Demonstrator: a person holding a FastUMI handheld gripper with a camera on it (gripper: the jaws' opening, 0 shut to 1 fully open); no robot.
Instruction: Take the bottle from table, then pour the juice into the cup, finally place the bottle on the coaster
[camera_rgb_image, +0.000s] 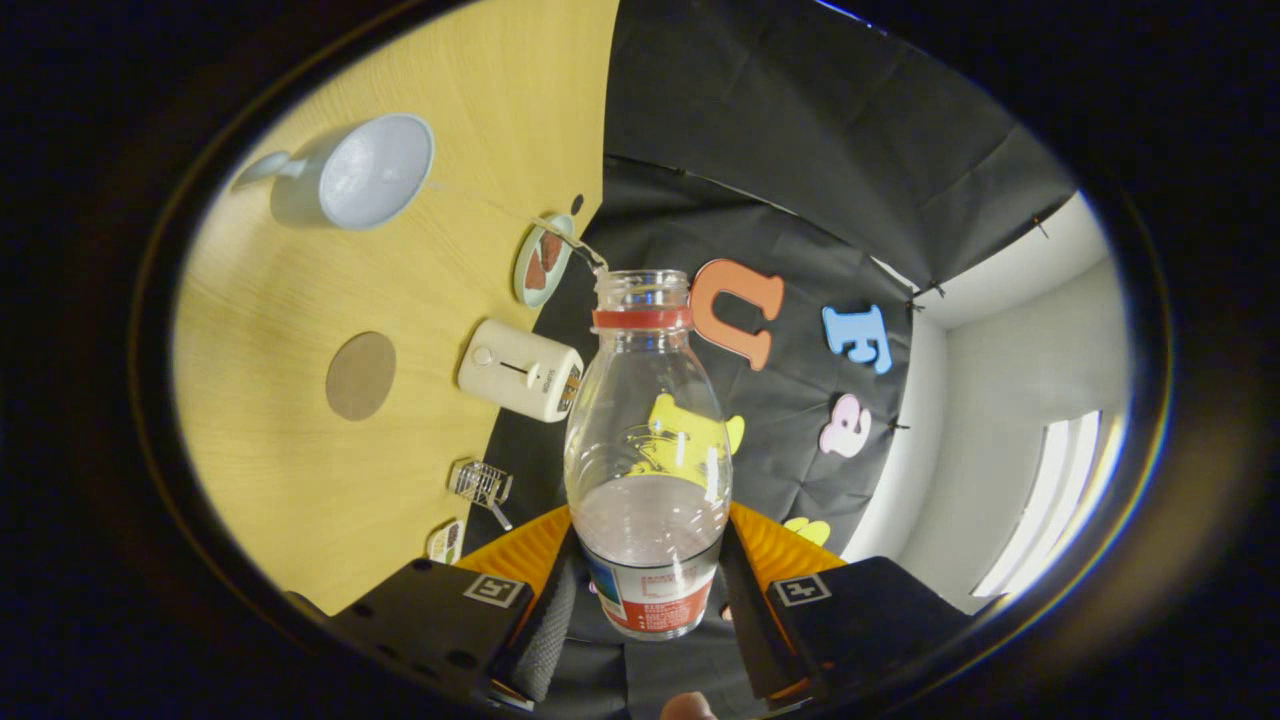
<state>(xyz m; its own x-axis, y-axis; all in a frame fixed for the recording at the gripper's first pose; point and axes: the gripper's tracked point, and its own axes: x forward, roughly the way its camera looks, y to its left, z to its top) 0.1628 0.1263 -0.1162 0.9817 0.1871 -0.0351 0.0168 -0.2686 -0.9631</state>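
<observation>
Bottle (647, 470) sits clamped between the two fingers of the gripper (648, 590), both pressing on its labelled lower body, its open neck with the red ring pointing straight ahead of them. The view is rolled on its side, so the wooden tabletop (300, 480) stands like a wall beside the bottle. A thin stream (500, 207) leaves the mouth and runs across to the pale cup (355, 172), which stands well beyond the fingers, far across the tabletop. Clear liquid lies low in the bottle, though how much is hard to judge through the glare. The round brown coaster (360, 375) lies bare between cup and gripper, near a white toaster (520, 368) at the tabletop's edge by the black cloth.
</observation>
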